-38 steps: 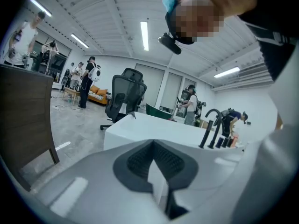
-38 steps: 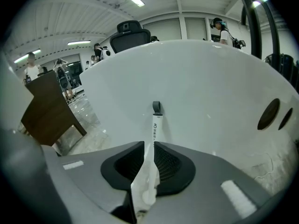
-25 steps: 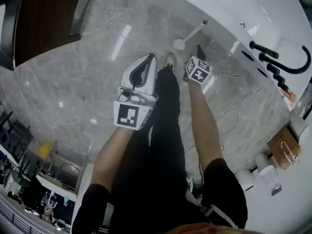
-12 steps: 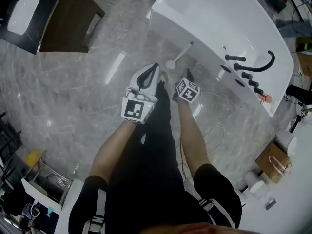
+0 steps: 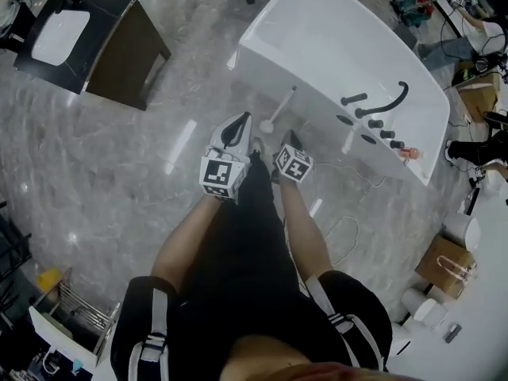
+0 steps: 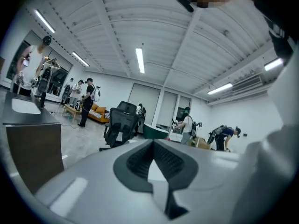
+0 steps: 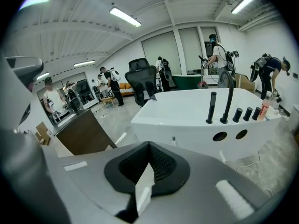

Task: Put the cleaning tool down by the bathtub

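The cleaning tool (image 5: 275, 112) is a white long-handled brush. It stands on the grey floor with its head down and its handle leaning on the side of the white bathtub (image 5: 333, 46). Nothing holds it. My left gripper (image 5: 243, 117) hangs shut and empty just left of the brush head, well above the floor. Just right of the brush my right gripper (image 5: 290, 135) is also shut and empty. In the right gripper view the bathtub (image 7: 187, 111) fills the middle, and the tool's handle tip (image 7: 173, 138) shows just above the shut right gripper (image 7: 149, 144). The left gripper view looks level across the room.
A dark cabinet with a white sink top (image 5: 87, 46) stands at the upper left. A black tap (image 5: 381, 105) and a small bottle sit on the tub's rim. Cables (image 5: 341, 228) lie on the floor at the right, near a cardboard box (image 5: 448, 264). Several people and an office chair (image 6: 120, 122) stand farther off.
Both grippers have come up away from the floor and the head view has risen, so the tub and floor look smaller. The brush stays leaning against the tub.
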Motion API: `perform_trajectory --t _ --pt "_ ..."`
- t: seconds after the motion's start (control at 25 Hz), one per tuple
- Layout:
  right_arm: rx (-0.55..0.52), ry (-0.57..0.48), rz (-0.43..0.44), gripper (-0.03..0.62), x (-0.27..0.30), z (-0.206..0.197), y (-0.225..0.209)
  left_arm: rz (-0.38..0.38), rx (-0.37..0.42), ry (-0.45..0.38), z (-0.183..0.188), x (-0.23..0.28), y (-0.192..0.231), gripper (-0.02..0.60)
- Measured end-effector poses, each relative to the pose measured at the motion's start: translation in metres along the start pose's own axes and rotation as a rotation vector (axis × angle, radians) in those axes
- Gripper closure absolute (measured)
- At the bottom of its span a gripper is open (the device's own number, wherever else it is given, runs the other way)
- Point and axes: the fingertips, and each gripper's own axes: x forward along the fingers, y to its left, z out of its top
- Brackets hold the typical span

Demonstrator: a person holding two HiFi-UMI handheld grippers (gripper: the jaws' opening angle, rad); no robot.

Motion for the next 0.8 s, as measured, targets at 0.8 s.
perform_trajectory --t 0.8 --pt "-0.066 -0.153 0.071 0.595 -0.141 0.043 0.026 -0.118 0.016 -0.005 0.045 -0.062 -0.079 0.574"
